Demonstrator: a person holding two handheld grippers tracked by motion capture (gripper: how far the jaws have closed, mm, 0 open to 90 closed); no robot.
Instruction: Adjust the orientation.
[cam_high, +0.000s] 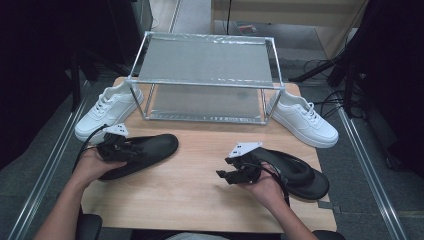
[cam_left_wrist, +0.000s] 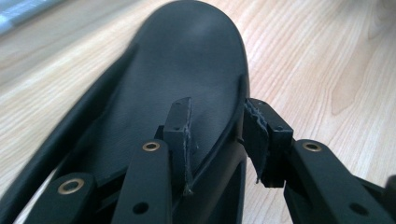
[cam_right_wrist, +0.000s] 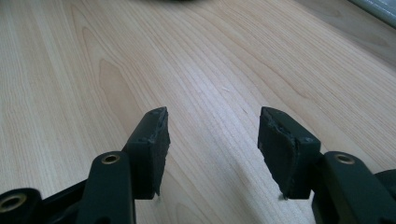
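At the near left of the table (cam_high: 200, 165), your left gripper (cam_high: 121, 147) sits over the heel end of the black slipper (cam_high: 145, 150), one jaw inside on the insole and the other outside the side wall; the jaws are half open and not yet pressing. The slipper's long axis runs from your hand toward the right and slightly far. Your right gripper (cam_high: 231, 175) is open and empty over bare wood, the second black slipper (cam_high: 300, 172) just right of it. The metal rack (cam_high: 207, 80) and two white sneakers (cam_high: 107, 110) stand farther away, out of the way.
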